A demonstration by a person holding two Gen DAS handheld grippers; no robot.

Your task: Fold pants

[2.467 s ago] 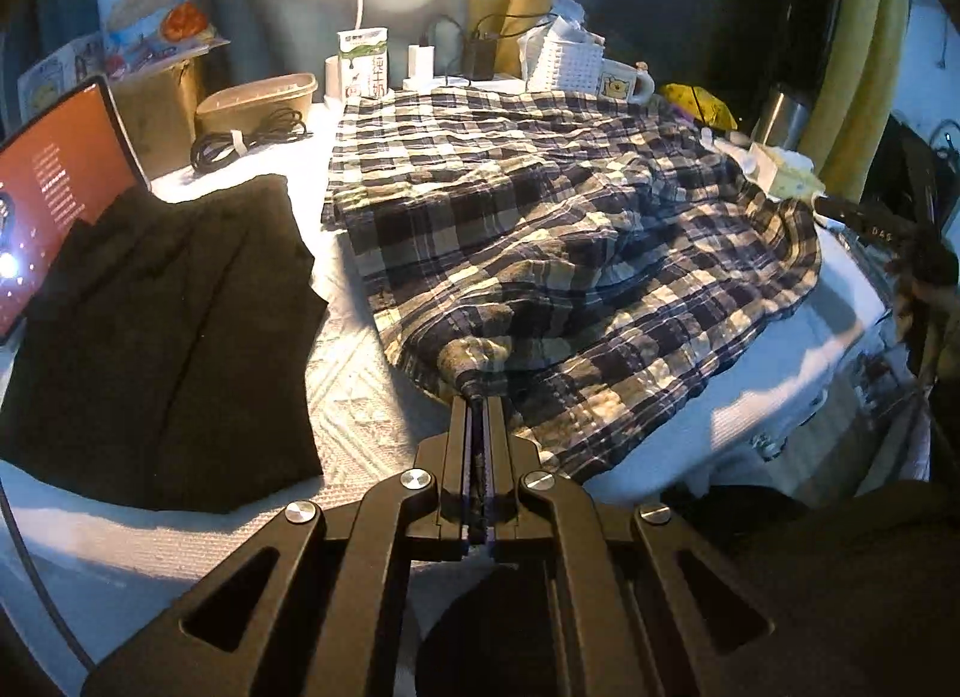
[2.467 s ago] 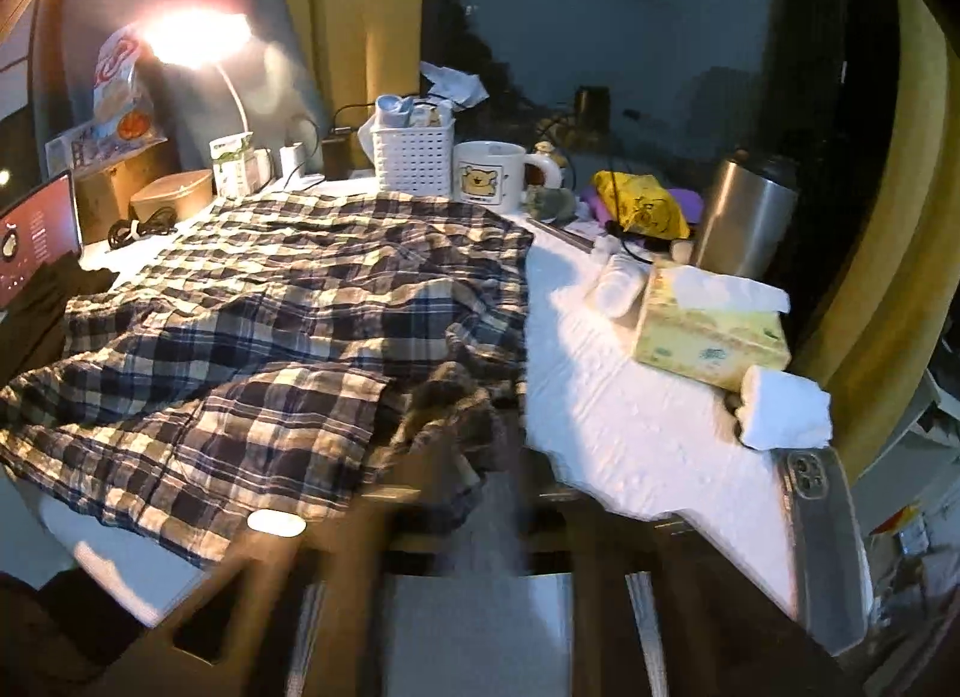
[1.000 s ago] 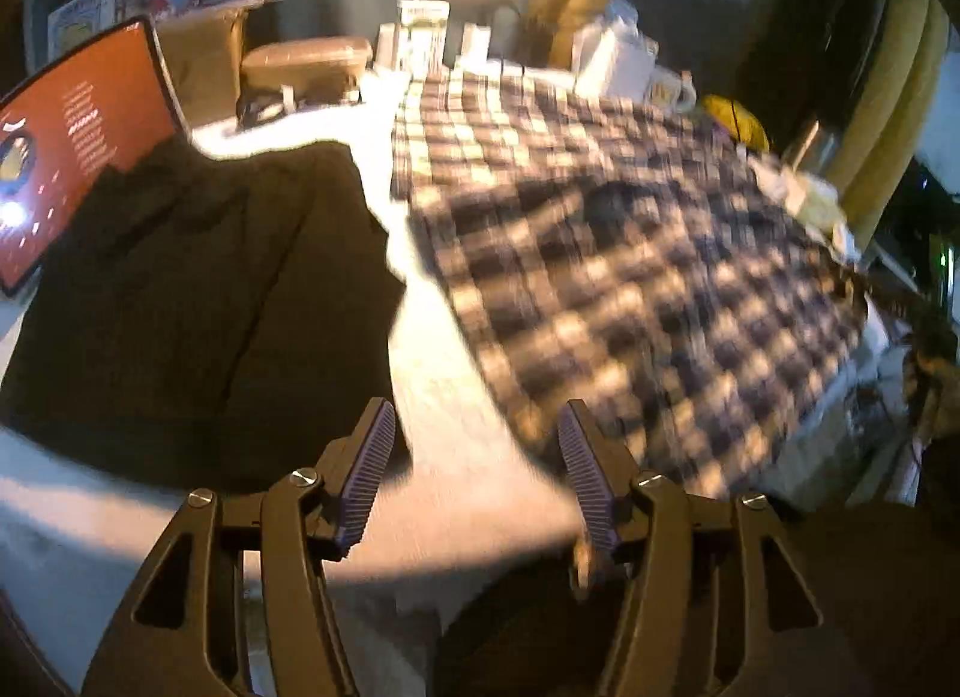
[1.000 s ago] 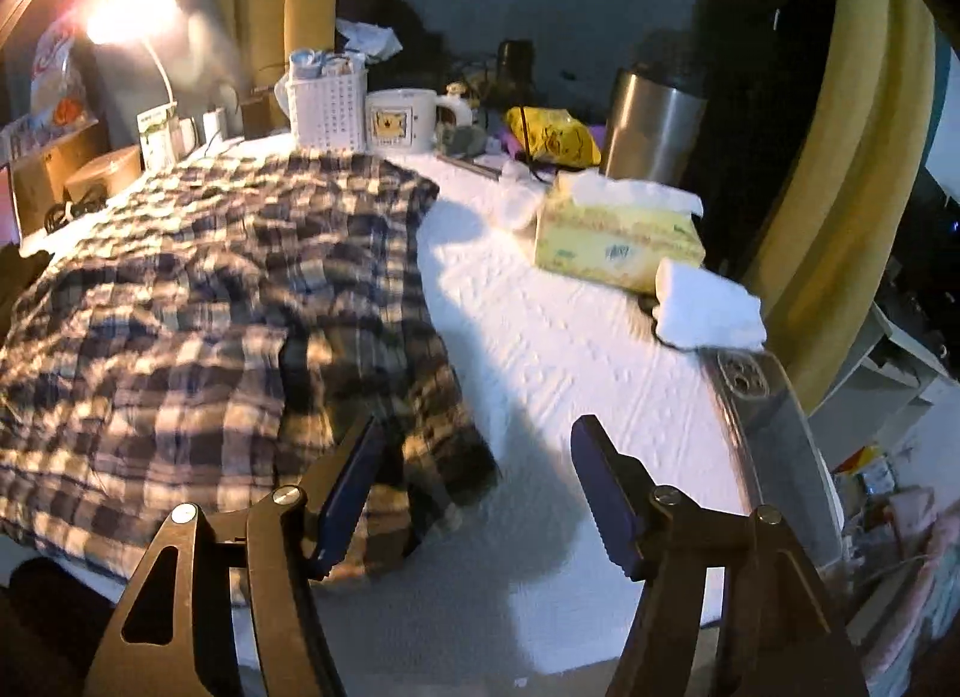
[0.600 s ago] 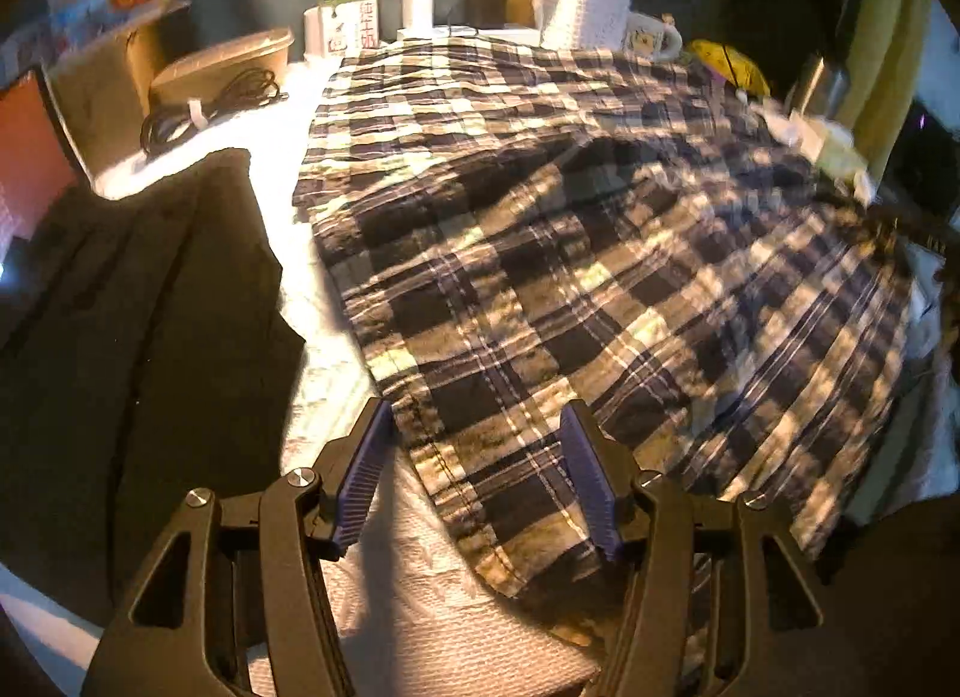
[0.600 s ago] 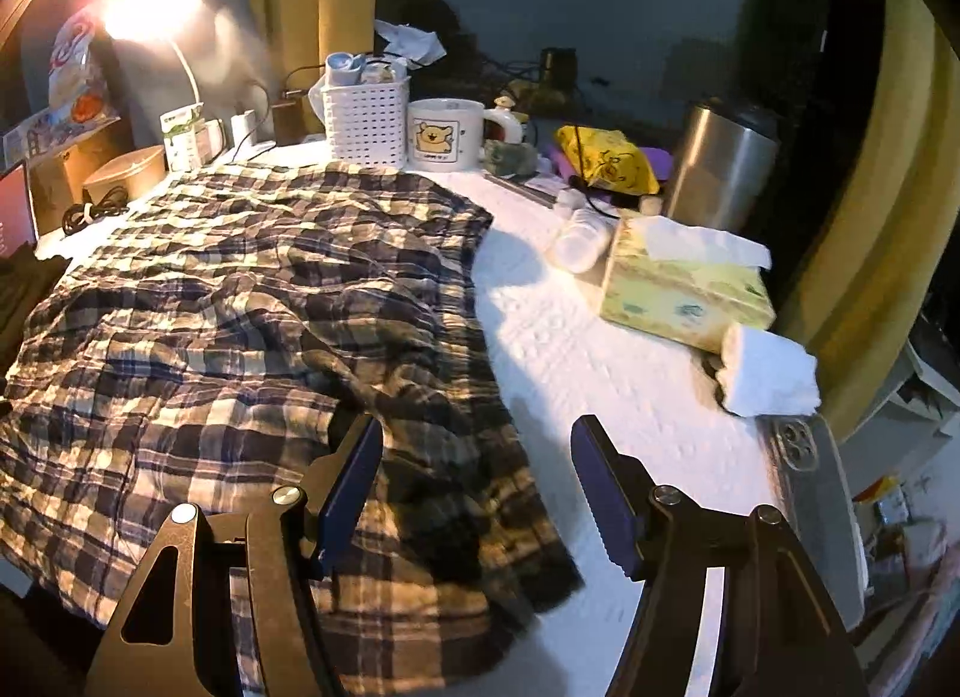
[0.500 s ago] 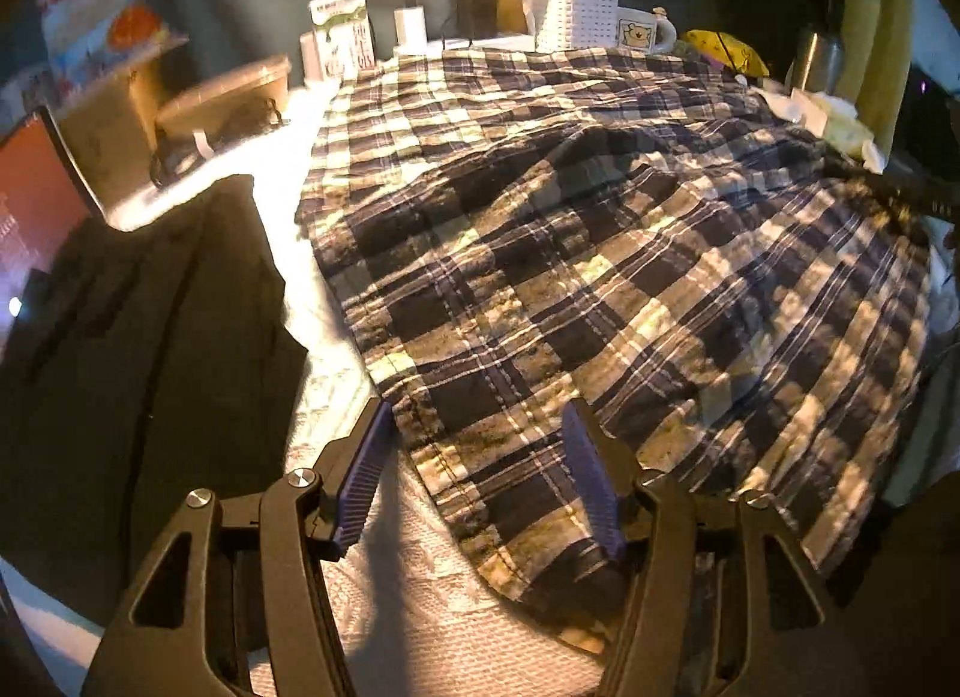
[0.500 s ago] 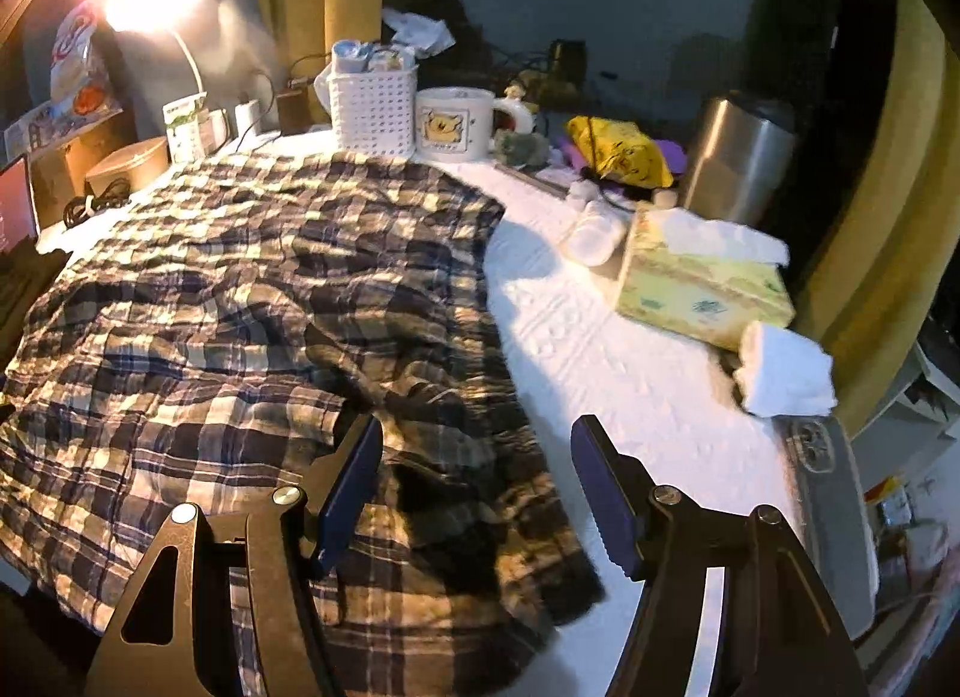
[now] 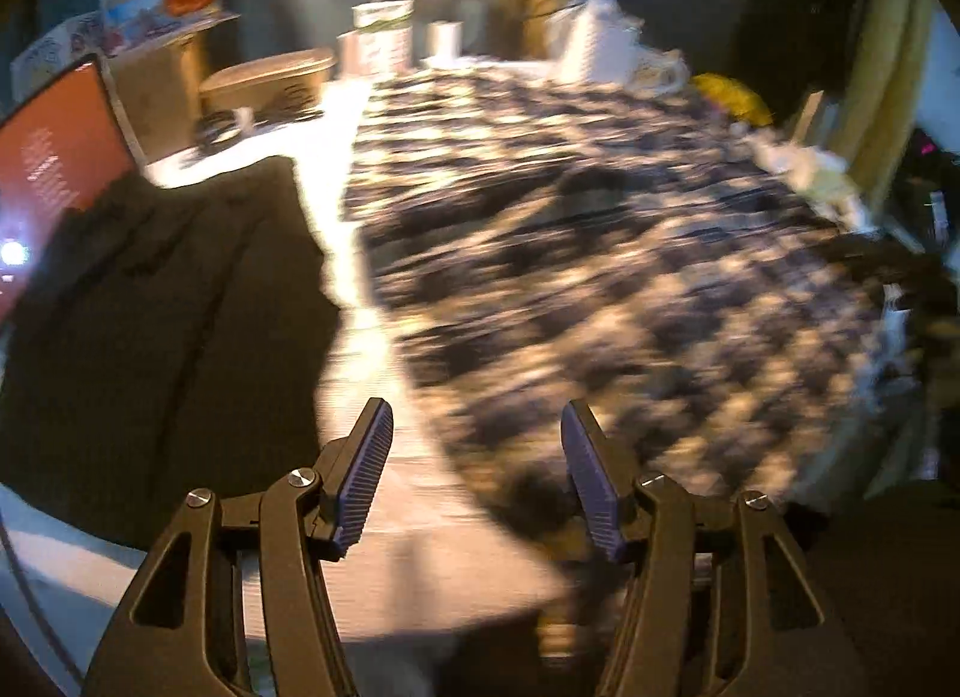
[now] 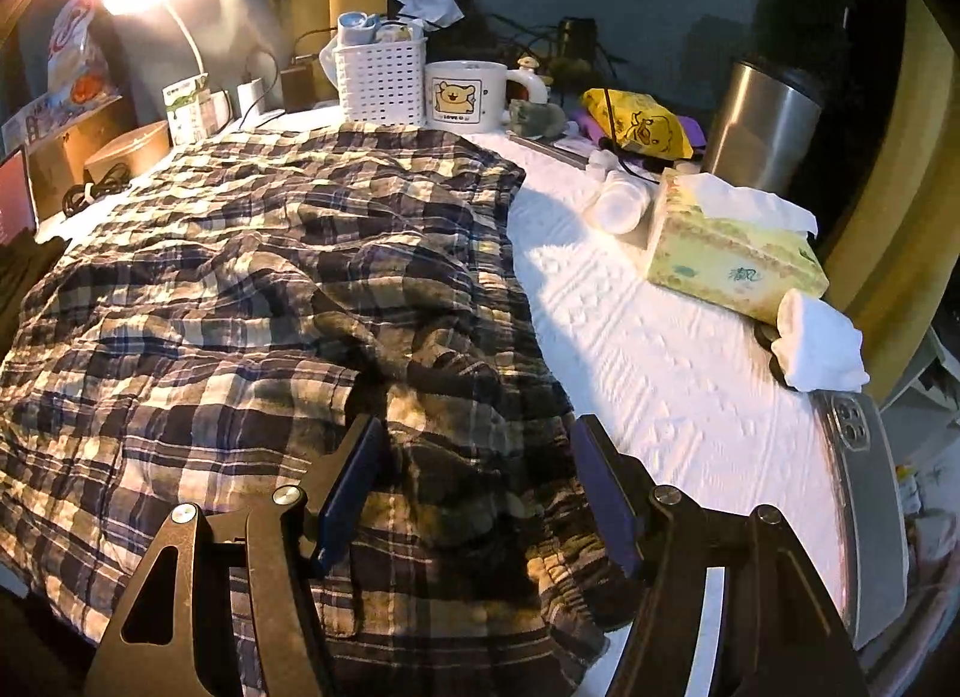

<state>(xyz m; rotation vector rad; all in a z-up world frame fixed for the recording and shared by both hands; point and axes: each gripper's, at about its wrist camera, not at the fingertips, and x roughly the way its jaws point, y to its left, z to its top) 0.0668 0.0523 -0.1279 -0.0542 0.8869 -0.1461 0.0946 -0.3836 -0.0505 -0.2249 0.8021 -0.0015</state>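
The plaid pants [image 10: 252,289] lie spread and rumpled over the white textured table cover [image 10: 660,349]. In the blurred left wrist view the pants [image 9: 600,253] fill the middle and right. My left gripper [image 9: 477,475] is open and empty, over the near edge of the table cover by the pants' near left hem. My right gripper [image 10: 474,487] is open and empty, just above the bunched waistband corner at the pants' near right.
A folded black garment [image 9: 150,325] lies left of the pants, a red screen [image 9: 54,169] beyond it. To the right are a tissue box [image 10: 732,253], white cloth [image 10: 816,343], steel tumbler [image 10: 762,121] and phone [image 10: 864,493]. A mug [image 10: 465,94], white basket [image 10: 381,73] and lamp stand at the back.
Both grippers let go of the pants and opened. The pants now lie flat. The left gripper has swung left and back; its view is motion blurred. The right gripper moved slightly closer to the waistband.
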